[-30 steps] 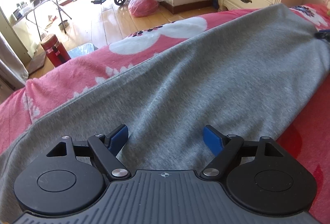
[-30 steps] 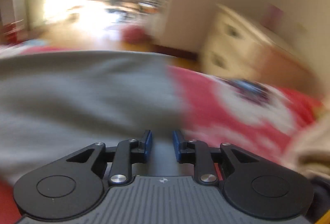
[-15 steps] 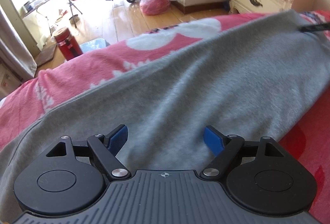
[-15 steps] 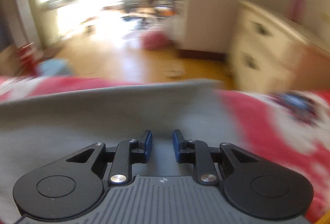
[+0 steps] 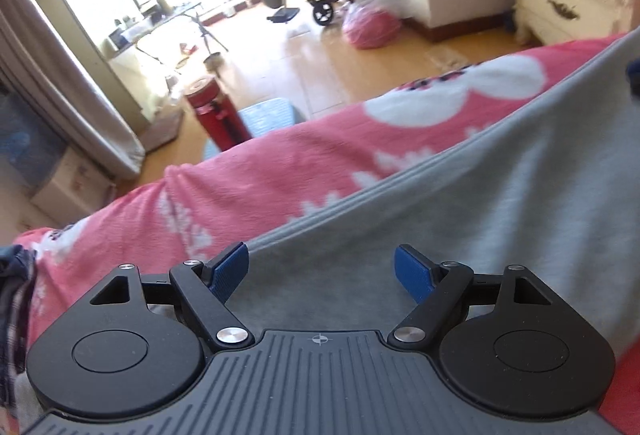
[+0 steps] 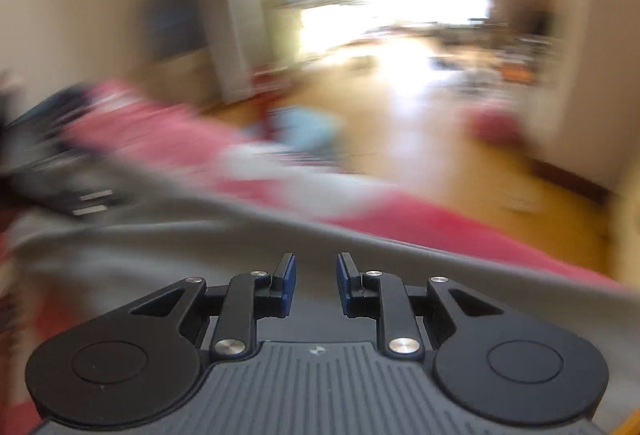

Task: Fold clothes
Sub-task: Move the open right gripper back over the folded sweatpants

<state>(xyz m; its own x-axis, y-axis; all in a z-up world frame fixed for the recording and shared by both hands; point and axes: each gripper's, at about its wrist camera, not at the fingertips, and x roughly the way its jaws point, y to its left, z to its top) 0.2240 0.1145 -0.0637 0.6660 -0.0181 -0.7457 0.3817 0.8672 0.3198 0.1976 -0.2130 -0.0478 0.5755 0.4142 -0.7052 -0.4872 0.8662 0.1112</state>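
Sunlit wooden floor lies beyond a pink bedspread. Left gripper hangs with jaws spread wide over the grey garment, holding nothing. Right gripper, jaws narrowly apart and empty, is above the garment's edge.

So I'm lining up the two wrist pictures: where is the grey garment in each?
Left wrist: the grey garment fills the lower right, under the open left gripper.
Right wrist: the garment, blurred, spans the lower half, ahead of the right gripper.
Shared landmark: the pink floral bedcover along its far edge.
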